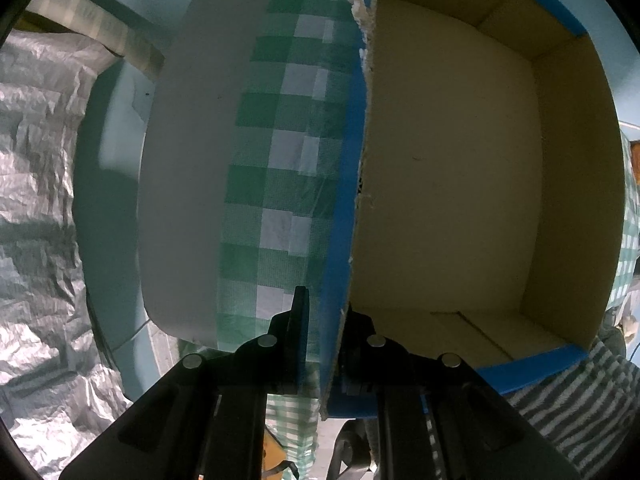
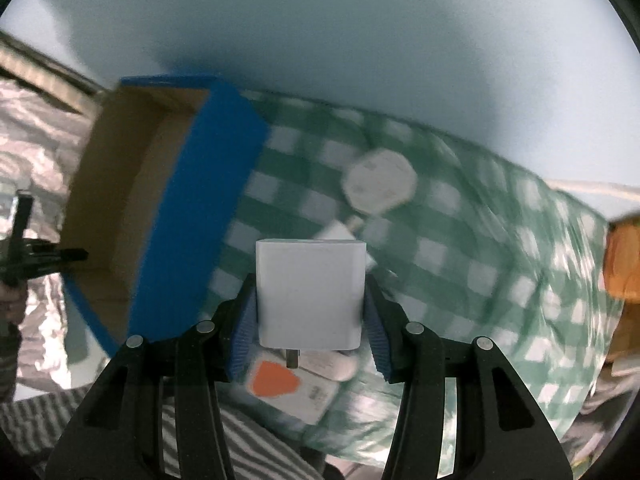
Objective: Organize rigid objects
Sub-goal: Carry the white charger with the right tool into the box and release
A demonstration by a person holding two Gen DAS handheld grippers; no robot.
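My left gripper [image 1: 323, 320] points straight down, shut on the near wall of an open cardboard box [image 1: 448, 184] with blue outer sides and a bare brown inside. My right gripper [image 2: 310, 312] is shut on a white cube-shaped charger [image 2: 310, 292], held up above the green checked cloth [image 2: 460, 264]. A metal prong shows under the charger. The same box [image 2: 120, 200] stands to the left in the right wrist view. On the cloth beyond lie a round white plug [image 2: 380, 182] and a white card with an orange shape [image 2: 288, 384].
A white board [image 1: 188, 184] lies on the cloth left of the box. Crinkled silver sheeting [image 1: 36, 208] covers the far left. Grey striped fabric [image 1: 580, 400] shows at the lower right. A brown carton [image 2: 622, 264] sits at the right edge of the cloth.
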